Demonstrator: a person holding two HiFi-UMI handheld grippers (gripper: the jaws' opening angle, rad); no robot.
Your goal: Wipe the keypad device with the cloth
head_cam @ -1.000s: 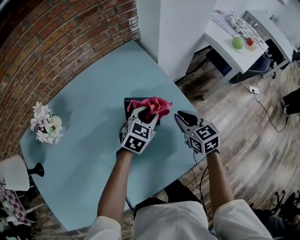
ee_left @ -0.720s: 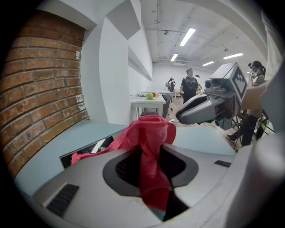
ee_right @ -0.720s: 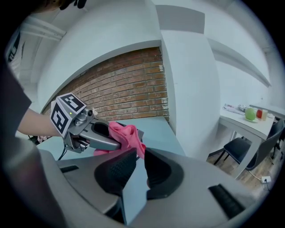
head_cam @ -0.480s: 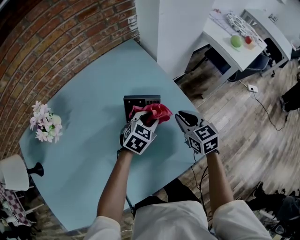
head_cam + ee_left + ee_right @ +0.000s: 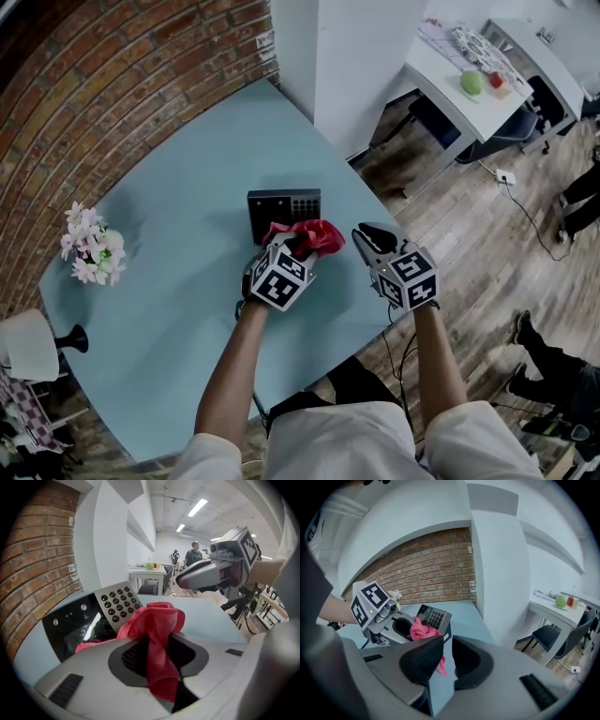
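Left gripper (image 5: pixel 157 641): jaws clamped on a bunched red cloth (image 5: pixel 316 234), which lies at the near edge of the keypad (image 5: pixel 281 203), mid-table (image 5: pixel 178 206). Right gripper (image 5: pixel 446 649): jaws a narrow gap apart, empty, just right of the cloth.

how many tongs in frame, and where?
2. Left tongs clamp the red cloth over the keypad device's near edge. Right tongs sit just right of it, slightly apart and empty.
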